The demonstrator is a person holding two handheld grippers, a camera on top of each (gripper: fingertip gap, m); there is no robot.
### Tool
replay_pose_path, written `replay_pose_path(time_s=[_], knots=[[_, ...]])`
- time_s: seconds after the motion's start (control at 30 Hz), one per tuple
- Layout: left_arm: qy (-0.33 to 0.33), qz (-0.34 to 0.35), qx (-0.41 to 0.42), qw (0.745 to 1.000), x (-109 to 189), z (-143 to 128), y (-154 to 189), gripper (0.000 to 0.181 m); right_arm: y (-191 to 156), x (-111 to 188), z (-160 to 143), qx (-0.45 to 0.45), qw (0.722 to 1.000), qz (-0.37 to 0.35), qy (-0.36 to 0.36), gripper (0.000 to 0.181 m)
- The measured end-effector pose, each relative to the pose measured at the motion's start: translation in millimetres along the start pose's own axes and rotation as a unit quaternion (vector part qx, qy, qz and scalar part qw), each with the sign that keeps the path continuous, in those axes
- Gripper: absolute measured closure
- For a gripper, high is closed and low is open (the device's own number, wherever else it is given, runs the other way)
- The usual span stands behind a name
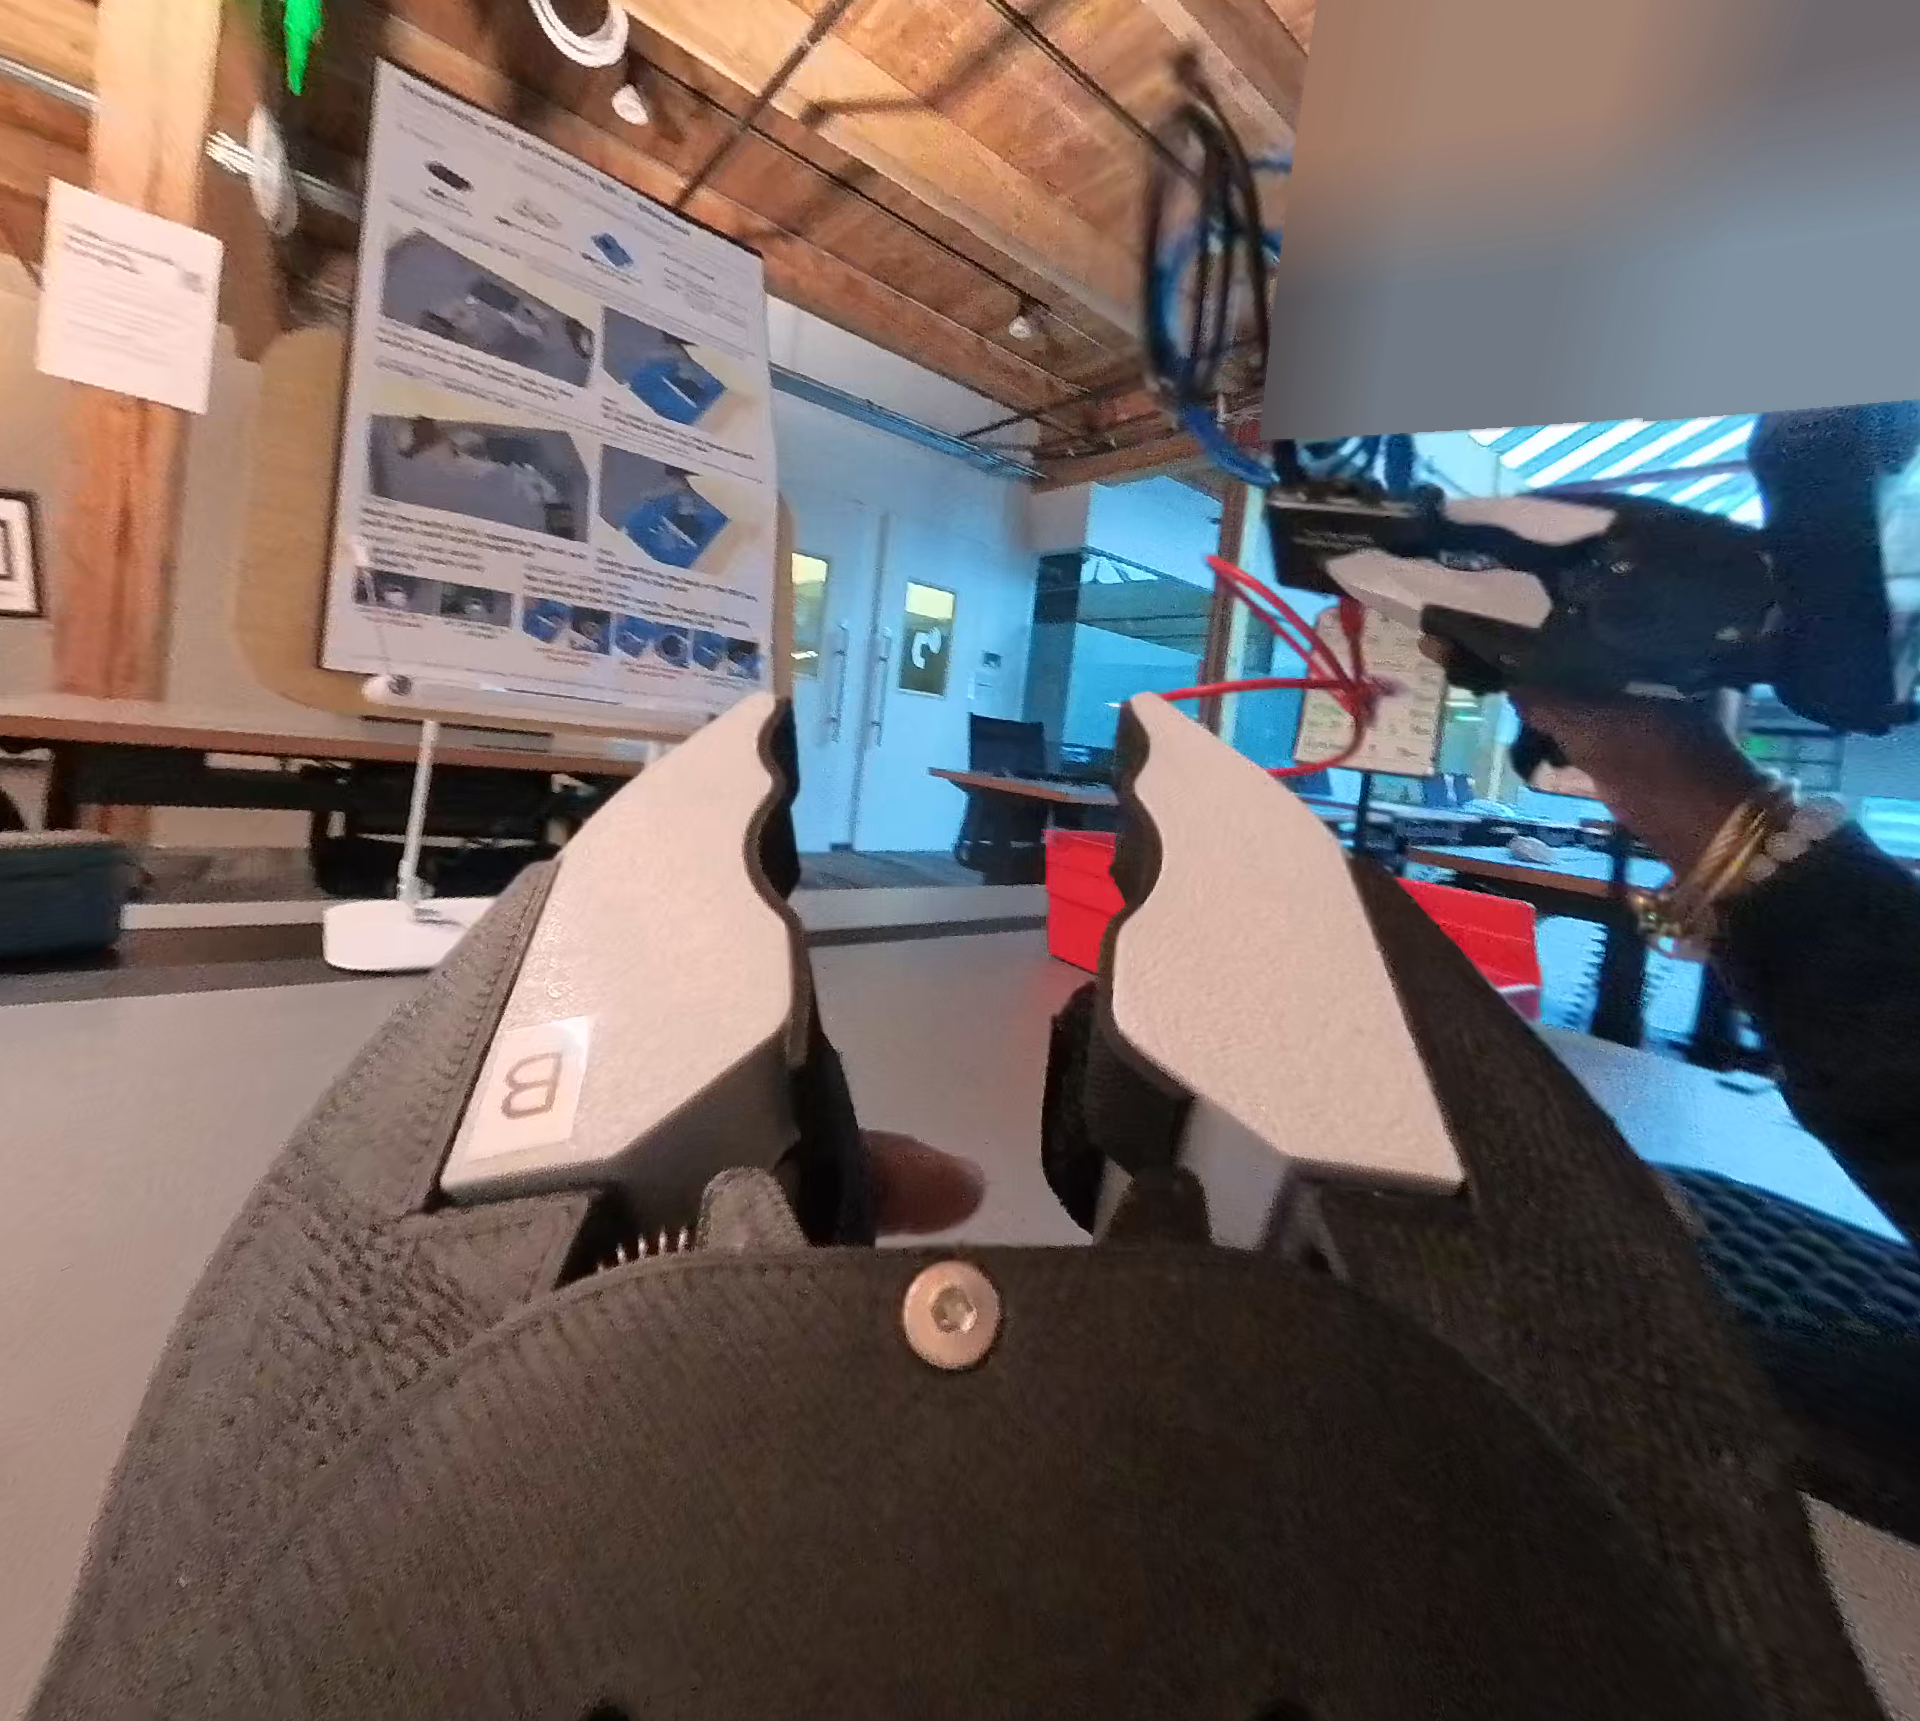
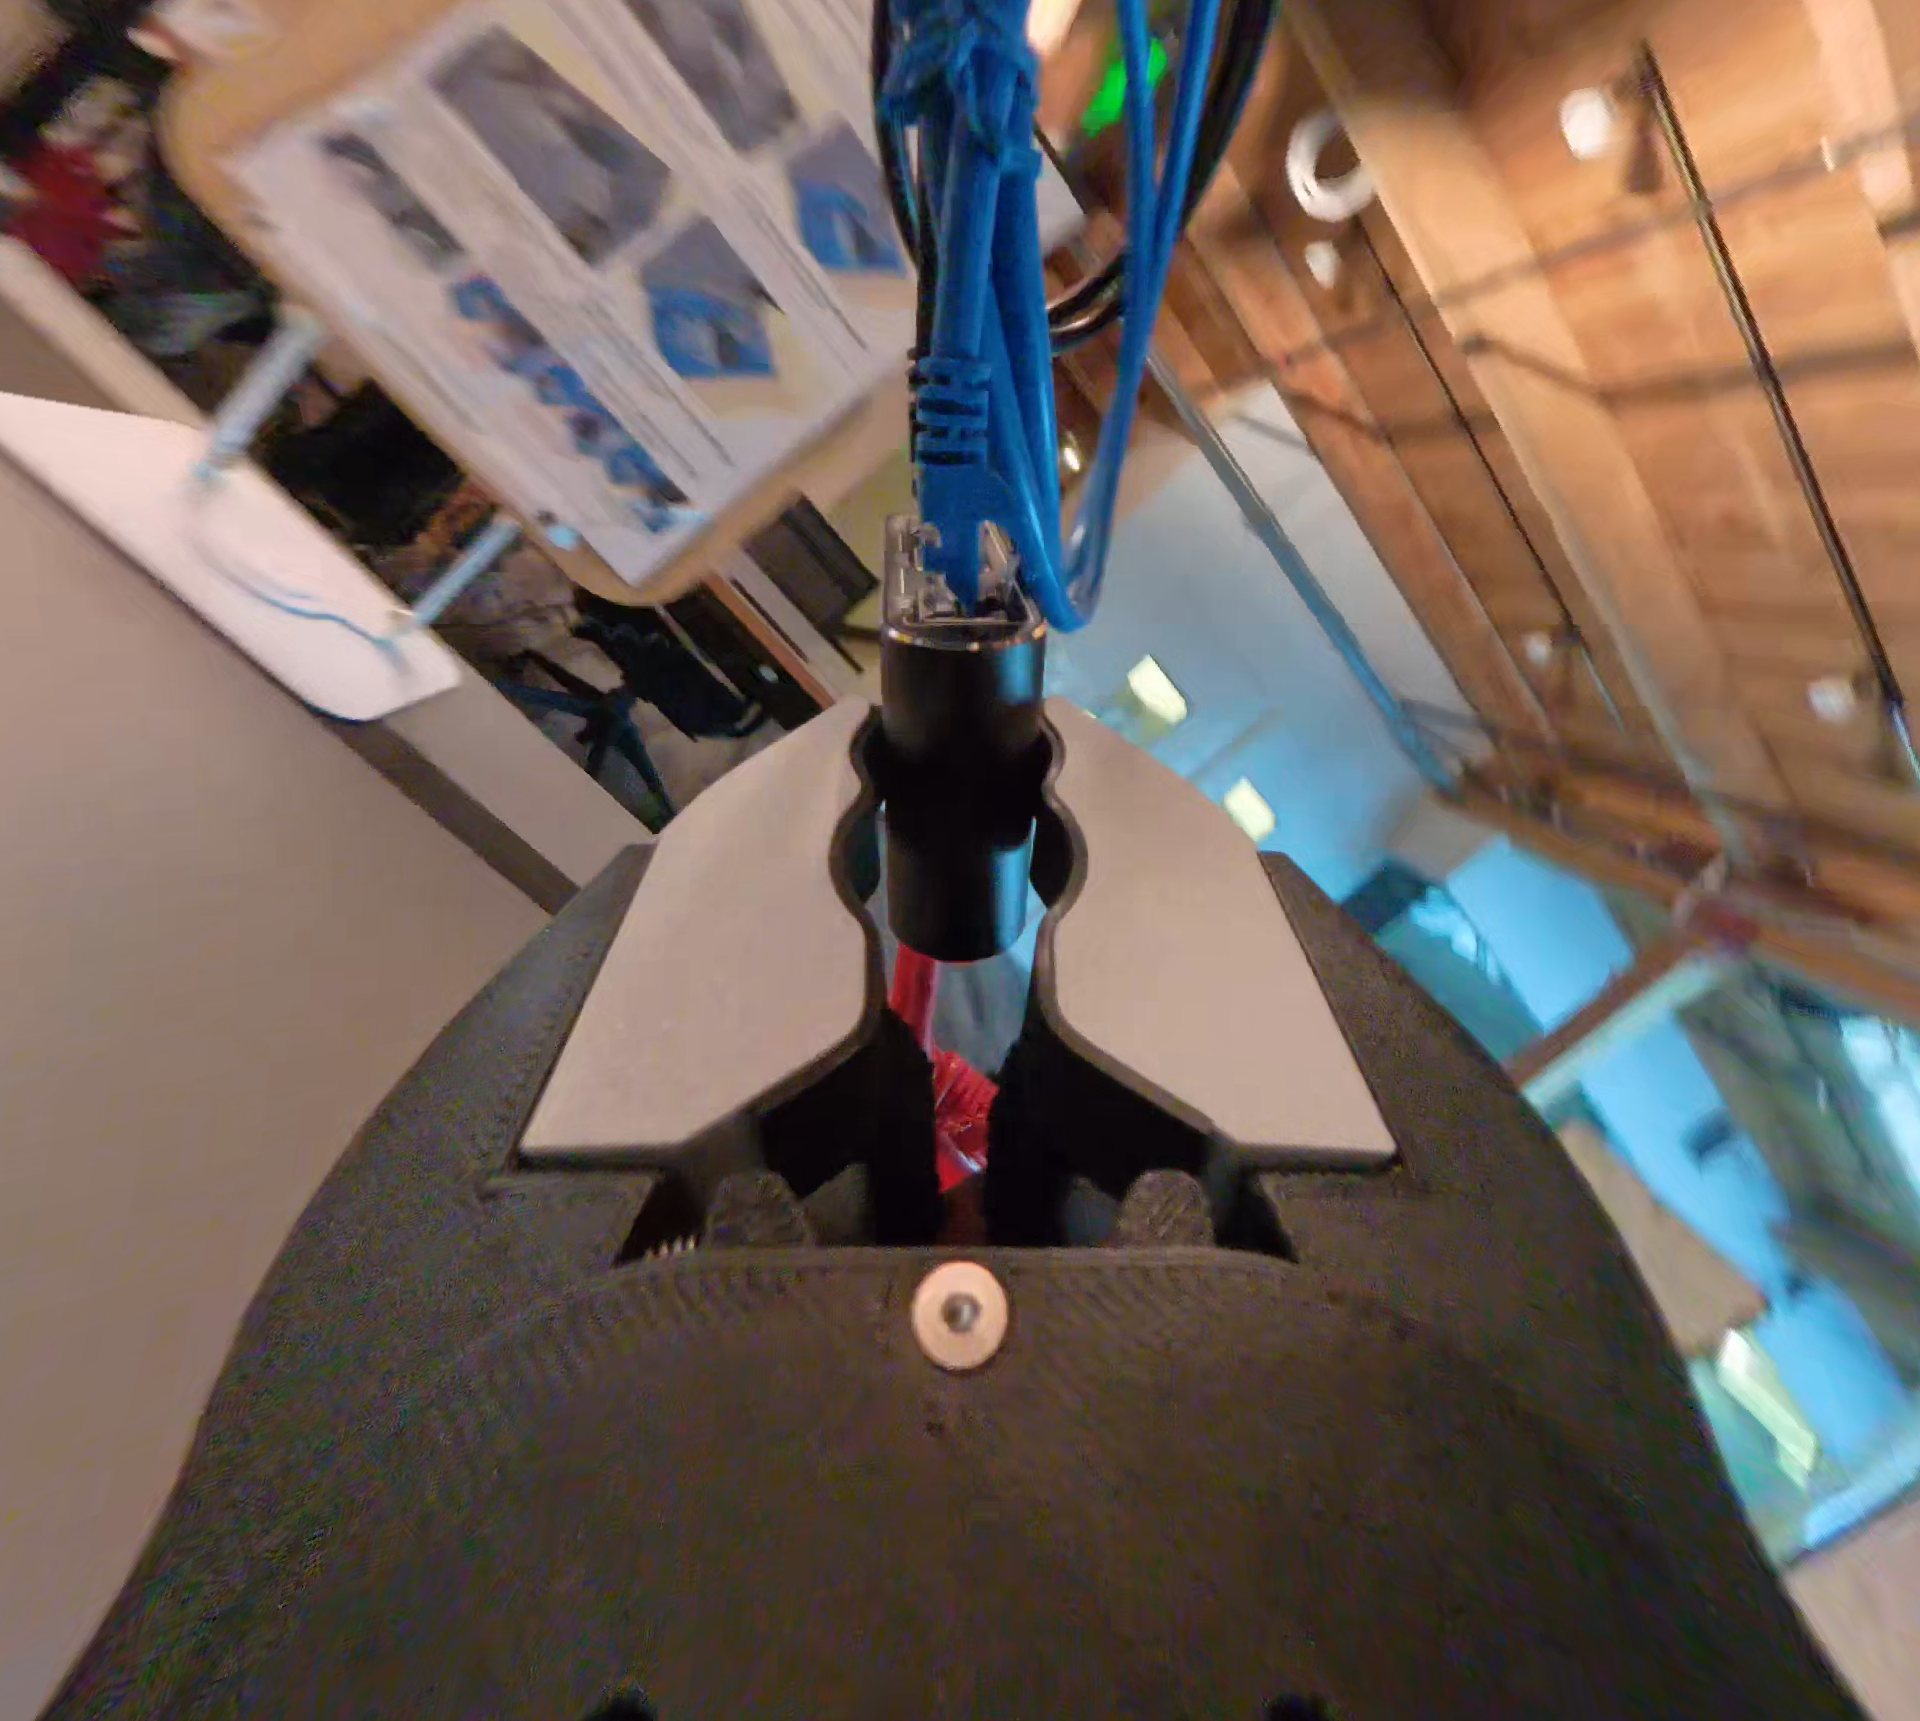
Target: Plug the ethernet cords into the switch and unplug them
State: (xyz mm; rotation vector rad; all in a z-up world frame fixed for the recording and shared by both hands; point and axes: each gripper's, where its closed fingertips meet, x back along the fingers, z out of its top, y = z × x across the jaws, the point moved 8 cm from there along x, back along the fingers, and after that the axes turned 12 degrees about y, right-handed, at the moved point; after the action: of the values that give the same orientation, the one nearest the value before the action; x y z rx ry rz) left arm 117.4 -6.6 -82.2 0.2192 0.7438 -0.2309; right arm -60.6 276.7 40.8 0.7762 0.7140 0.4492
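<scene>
My left gripper (image 1: 951, 715) is open and empty, held just above the grey table (image 1: 156, 1152). My right gripper (image 2: 961, 721) is shut on a small black switch (image 2: 961, 840) and holds it up in the air. A blue ethernet cord (image 2: 966, 424) is plugged into the switch's far end with its clear plug and hangs bundled with black cords. A red cord (image 2: 951, 1110) comes out of the near end, between the fingers. In the left wrist view the right gripper (image 1: 1382, 559) is up at the right with the switch (image 1: 1340, 528), the red cord (image 1: 1299, 695) looping below it and the blue cord (image 1: 1210, 300) above.
A poster board (image 1: 551, 424) on a white stand is behind the table at the left. A red bin (image 1: 1081, 892) sits at the table's far edge. A person's wrist with bracelets (image 1: 1704, 850) holds the right gripper. A black mesh chair (image 1: 1818, 1256) is at the right. One gripper's finger ends stand about 30 cm off the other's.
</scene>
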Motion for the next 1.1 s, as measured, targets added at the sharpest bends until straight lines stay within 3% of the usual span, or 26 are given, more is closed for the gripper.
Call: replay_pose_path(time_s=[0.17, 0.37, 0.5, 0.67, 0.97, 1.1], knots=[[0.008, 0.01, -0.007, 1.0, -0.4, -1.8, -0.9, 0.113, 15.9, 13.6, -84.5, -0.081, 0.987, -0.087, -0.106, 0.156], [0.015, 0.008, 0.0, 1.0, -0.6, -1.7, -0.8, 0.107, 10.2, 18.1, -137.7, -0.123, 0.963, -0.08, -0.225, 0.156], [0.012, 0.001, 0.001, 1.0, -1.0, -2.4, 0.7, 0.107, -2.0, 14.9, -154.3, -0.129, 0.952, -0.05, -0.274, 0.156], [0.019, 0.006, 0.0, 1.0, -0.5, -0.6, -0.4, 0.107, -11.3, 11.0, -162.3, -0.142, 0.948, -0.028, -0.285, 0.157], [0.011, 0.007, 0.006, 1.0, -1.0, -2.5, -1.2, 0.107, -32.9, 6.5, -200.1, -0.306, 0.902, 0.014, -0.303, 0.157], [0.008, 0.006, 0.007, 1.0, -1.4, -3.4, -1.1, 0.107, -36.9, 3.6, -201.5, -0.323, 0.897, 0.024, -0.3, 0.156]])
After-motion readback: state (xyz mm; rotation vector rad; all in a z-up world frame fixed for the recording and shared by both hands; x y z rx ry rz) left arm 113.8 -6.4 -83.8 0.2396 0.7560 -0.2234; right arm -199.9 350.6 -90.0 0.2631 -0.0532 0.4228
